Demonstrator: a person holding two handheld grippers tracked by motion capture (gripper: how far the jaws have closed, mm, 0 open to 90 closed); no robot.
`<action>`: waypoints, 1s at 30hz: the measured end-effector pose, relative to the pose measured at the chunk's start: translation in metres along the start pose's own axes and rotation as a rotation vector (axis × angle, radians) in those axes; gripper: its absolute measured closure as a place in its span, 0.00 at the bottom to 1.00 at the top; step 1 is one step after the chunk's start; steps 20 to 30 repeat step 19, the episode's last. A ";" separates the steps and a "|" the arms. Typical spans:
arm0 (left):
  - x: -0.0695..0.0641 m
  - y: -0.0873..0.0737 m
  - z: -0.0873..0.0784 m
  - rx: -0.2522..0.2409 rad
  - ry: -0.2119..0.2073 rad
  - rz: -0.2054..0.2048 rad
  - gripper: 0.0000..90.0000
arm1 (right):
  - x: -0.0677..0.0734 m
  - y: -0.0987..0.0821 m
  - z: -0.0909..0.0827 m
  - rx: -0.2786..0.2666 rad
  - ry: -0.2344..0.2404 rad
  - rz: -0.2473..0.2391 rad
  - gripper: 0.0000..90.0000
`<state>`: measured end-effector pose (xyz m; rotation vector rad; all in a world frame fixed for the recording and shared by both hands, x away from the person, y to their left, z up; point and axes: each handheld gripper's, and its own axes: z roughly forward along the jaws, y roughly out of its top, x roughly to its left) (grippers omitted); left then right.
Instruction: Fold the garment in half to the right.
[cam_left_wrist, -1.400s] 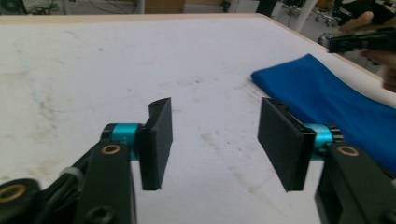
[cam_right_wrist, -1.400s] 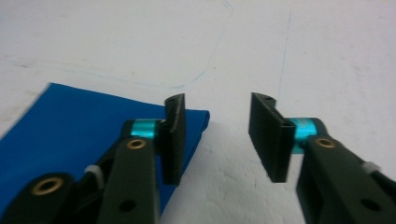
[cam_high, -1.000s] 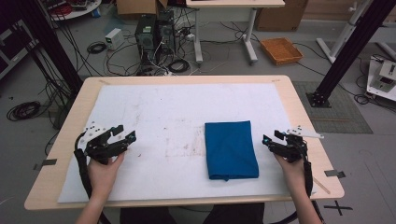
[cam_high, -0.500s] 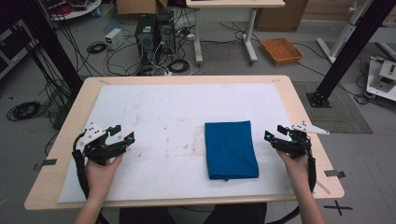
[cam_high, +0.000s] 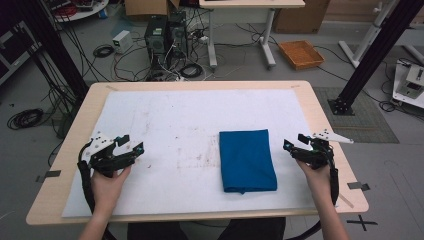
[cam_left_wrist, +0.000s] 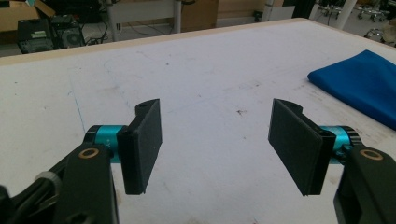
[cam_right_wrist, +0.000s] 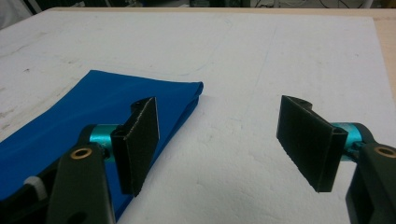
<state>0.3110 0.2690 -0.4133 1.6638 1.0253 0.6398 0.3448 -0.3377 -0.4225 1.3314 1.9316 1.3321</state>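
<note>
Orange tray (cam_high: 301, 53) and computer towers (cam_high: 165, 34) on floor beyond table (cam_high: 320, 115).

two black two-jaw grippers: left gripper (cam_high: 131, 148) at 8 o'clock on the table, right gripper (cam_high: 295, 145) at 4 o'clock. flat rectangular black pads (cam_left_wrist: 144, 144) on teal cylindrical mounts, brass-coloured rivets in the black linkage arms. grey three-cornered plate atop each. black cable trailing from each body. forearms bare, no sleeves visible.

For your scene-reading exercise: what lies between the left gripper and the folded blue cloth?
Nothing but bare, stained white mat: the high view shows left gripper and folded blue cloth well apart.
</note>
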 end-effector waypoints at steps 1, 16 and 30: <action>0.000 0.000 0.000 0.002 0.001 0.001 0.39 | 0.000 0.000 0.000 -0.001 -0.002 0.002 0.33; 0.000 -0.003 0.003 0.027 0.000 0.008 0.39 | -0.001 -0.002 0.003 0.005 -0.002 0.006 0.32; 0.000 -0.003 0.004 0.030 -0.001 0.008 0.39 | -0.001 -0.002 0.003 0.007 -0.003 0.009 0.32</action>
